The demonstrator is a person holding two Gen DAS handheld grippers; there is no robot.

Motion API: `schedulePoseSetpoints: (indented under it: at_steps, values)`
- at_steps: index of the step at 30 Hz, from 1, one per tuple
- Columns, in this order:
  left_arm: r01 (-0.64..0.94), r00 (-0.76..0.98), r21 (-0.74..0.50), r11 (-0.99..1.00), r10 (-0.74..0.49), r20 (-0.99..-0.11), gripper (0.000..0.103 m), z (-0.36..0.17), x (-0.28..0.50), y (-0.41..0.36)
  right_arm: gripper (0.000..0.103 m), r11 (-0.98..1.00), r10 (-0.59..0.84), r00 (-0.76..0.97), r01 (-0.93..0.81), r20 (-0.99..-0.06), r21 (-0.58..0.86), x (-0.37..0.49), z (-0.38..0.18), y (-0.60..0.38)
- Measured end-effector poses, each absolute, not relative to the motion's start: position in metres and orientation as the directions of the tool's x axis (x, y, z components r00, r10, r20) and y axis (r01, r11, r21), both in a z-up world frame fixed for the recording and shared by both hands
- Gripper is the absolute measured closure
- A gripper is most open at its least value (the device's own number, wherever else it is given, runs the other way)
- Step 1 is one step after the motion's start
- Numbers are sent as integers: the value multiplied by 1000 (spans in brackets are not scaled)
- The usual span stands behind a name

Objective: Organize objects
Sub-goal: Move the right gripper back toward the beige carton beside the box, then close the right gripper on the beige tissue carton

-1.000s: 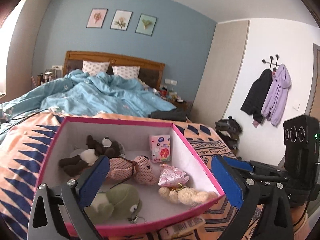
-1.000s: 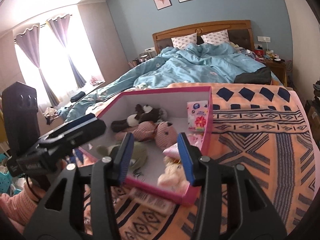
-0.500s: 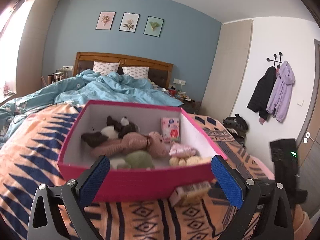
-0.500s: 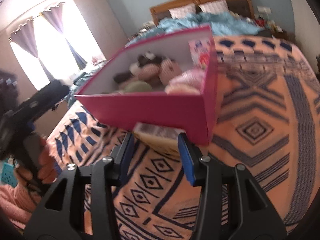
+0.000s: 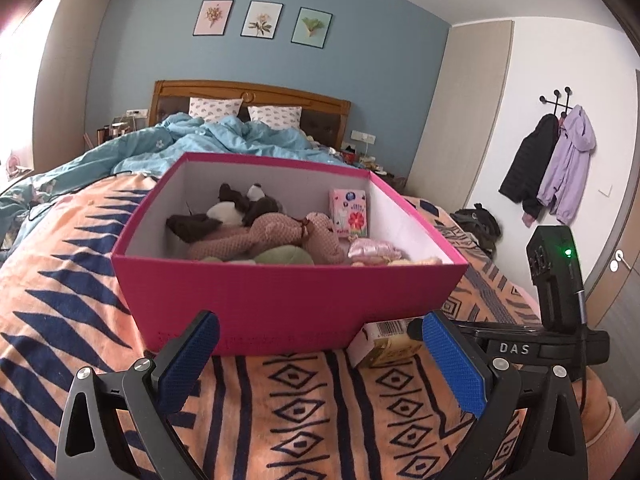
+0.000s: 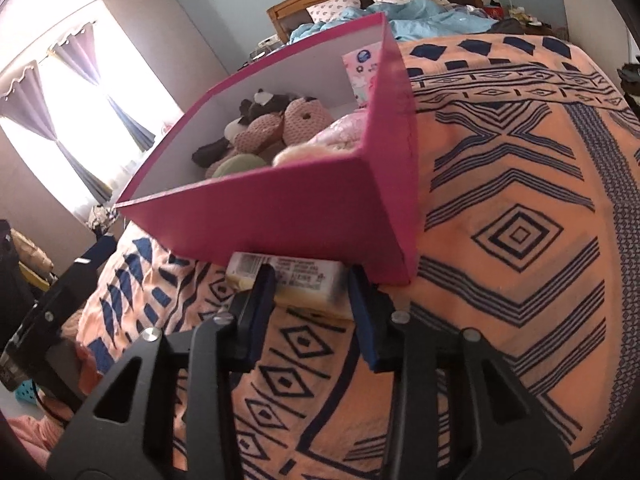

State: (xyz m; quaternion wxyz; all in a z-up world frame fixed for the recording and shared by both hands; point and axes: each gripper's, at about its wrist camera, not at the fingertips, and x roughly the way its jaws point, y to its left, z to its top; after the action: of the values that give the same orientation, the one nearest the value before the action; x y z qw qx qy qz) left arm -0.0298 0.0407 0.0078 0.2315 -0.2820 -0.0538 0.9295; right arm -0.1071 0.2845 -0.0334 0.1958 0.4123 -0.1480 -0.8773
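Right by the near wall of the pink box [image 6: 280, 216], the right claw [image 6: 310, 292] has its fingers on both sides of a small yellow packet [image 6: 296, 280], but I cannot tell if it is squeezing yet. It should pinch the packet's middle and lift it over the wall to join the soft toys [image 5: 256, 228]. The left claw [image 5: 316, 360] is wide open and holds nothing. Everything sits on an orange patterned blanket [image 6: 520, 240] on the bed, with blue covers [image 5: 224, 140] and three wall pictures [image 5: 262, 20] beyond.
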Motion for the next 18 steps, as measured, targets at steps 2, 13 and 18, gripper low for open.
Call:
schedulePoseSetpoints:
  at_steps: [2,13,18]
  values:
    - [-402,-729,-219,-889,456,-511,0,4,-28,42,63,-883,-465,-574,243,-674,402,-100,-33,280]
    - [-451,-646,-180,-874,459,-610,0,-25,-30,70,66,-888,-461,-559,289,-690,359,-63,-42,283]
    - [-472,-600,-175,-864,461,-654,7,-39,-34,88,65,-878,-476,-560,265,-679,398,-72,-46,289]
